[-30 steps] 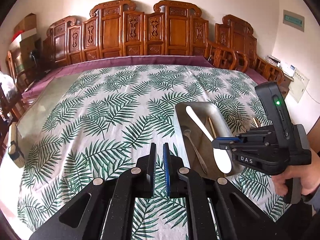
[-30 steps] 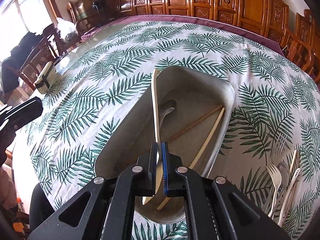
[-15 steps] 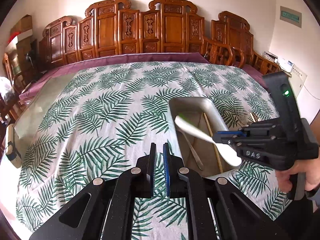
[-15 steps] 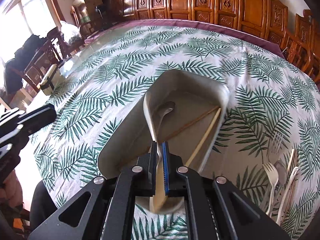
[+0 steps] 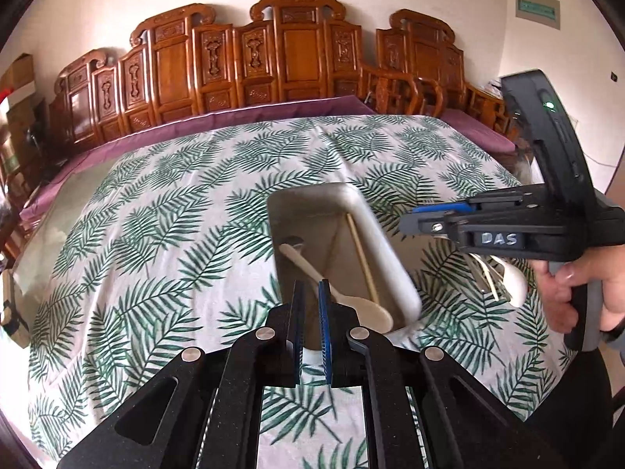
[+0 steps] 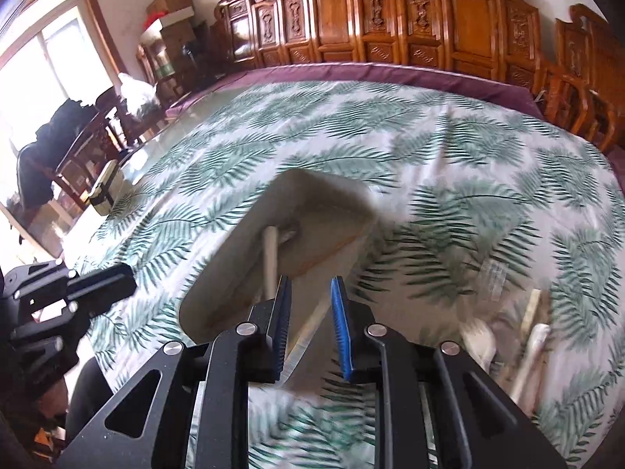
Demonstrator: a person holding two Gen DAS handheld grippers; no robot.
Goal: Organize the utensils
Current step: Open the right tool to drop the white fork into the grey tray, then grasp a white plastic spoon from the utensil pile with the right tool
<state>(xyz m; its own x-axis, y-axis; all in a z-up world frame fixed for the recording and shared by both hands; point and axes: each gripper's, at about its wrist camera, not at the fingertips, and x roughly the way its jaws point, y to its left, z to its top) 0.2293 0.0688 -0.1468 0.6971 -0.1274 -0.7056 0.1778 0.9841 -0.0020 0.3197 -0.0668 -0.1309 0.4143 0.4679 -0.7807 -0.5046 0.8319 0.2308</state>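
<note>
A grey tray (image 5: 384,254) sits on the leaf-print tablecloth; it also shows in the right wrist view (image 6: 234,269). Inside lie a cream spoon (image 5: 351,303), a metal spoon (image 5: 293,240) and wooden chopsticks (image 5: 361,256). The cream spoon's handle (image 6: 270,260) shows in the right wrist view. My right gripper (image 6: 310,326) is open and empty above the tray's near end; it also shows in the left wrist view (image 5: 408,223), held high at the right. My left gripper (image 5: 310,326) is shut and empty at the tray's near edge. Loose pale utensils (image 6: 519,348) lie right of the tray.
The tablecloth (image 5: 164,234) covers a big table with a purple border. Carved wooden chairs (image 5: 297,51) line the far side. A small cream box (image 6: 103,187) sits near the table's left edge. The right wrist view is blurred by motion.
My right gripper has opened and let go of the cream spoon, which now lies in the tray. It has lifted up and to the right. The left gripper stays shut.
</note>
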